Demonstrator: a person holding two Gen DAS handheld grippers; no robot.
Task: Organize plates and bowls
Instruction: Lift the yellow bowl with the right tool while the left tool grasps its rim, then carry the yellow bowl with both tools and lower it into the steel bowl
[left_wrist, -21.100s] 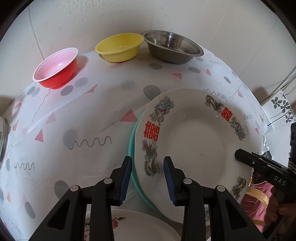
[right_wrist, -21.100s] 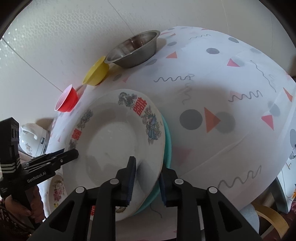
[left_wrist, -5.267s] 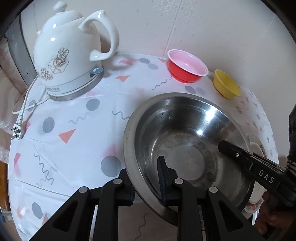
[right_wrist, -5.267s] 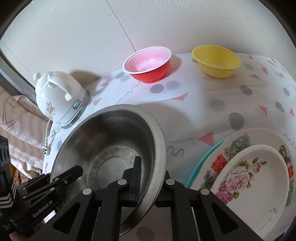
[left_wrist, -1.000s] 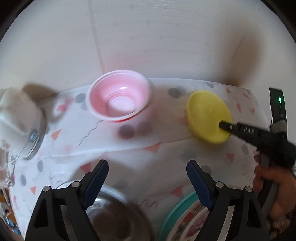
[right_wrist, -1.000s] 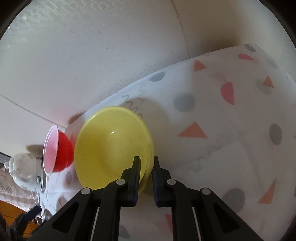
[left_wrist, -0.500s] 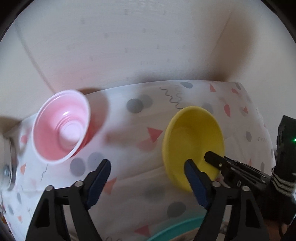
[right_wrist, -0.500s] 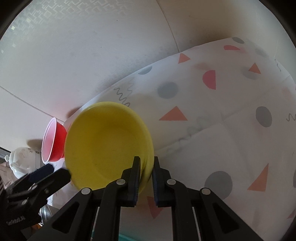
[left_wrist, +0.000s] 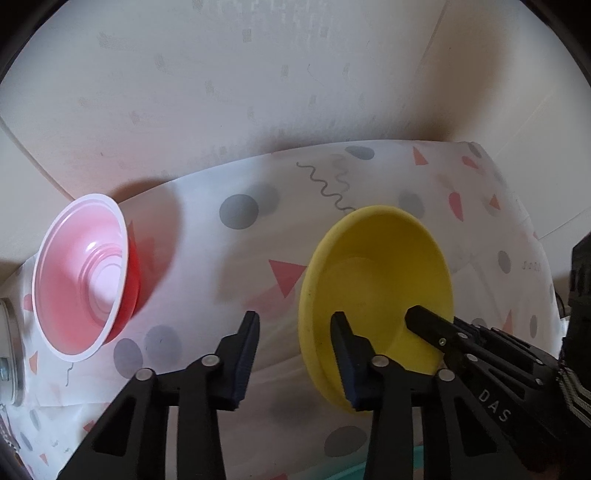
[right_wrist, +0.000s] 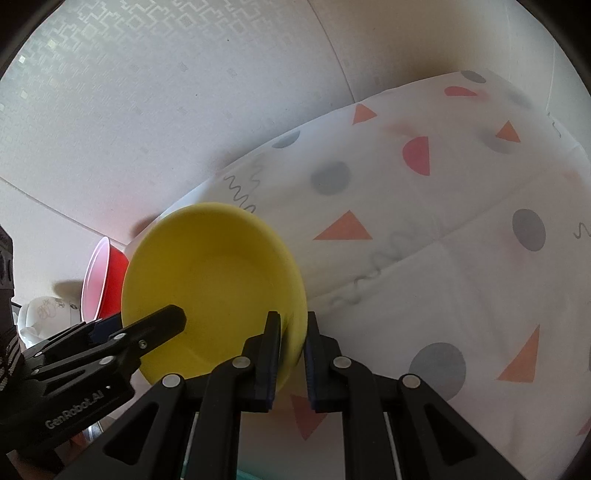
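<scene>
A yellow bowl (left_wrist: 376, 273) is held tilted above the patterned tablecloth; it also shows in the right wrist view (right_wrist: 214, 280). My right gripper (right_wrist: 292, 354) is shut on the bowl's right rim. My left gripper (left_wrist: 293, 354) is open; its right finger (left_wrist: 345, 354) is inside the bowl's left rim and its left finger is outside. A red bowl (left_wrist: 81, 280) with a pink inside sits to the left near the wall; it also shows in the right wrist view (right_wrist: 101, 280).
The tablecloth (right_wrist: 424, 229) covers the table up to the white wall. A white kettle (right_wrist: 40, 314) stands at far left. A teal plate edge (left_wrist: 343, 474) shows at the bottom.
My left gripper has narrowed and moved onto the yellow bowl's left rim. The right gripper keeps its hold on the bowl, which sits a little closer.
</scene>
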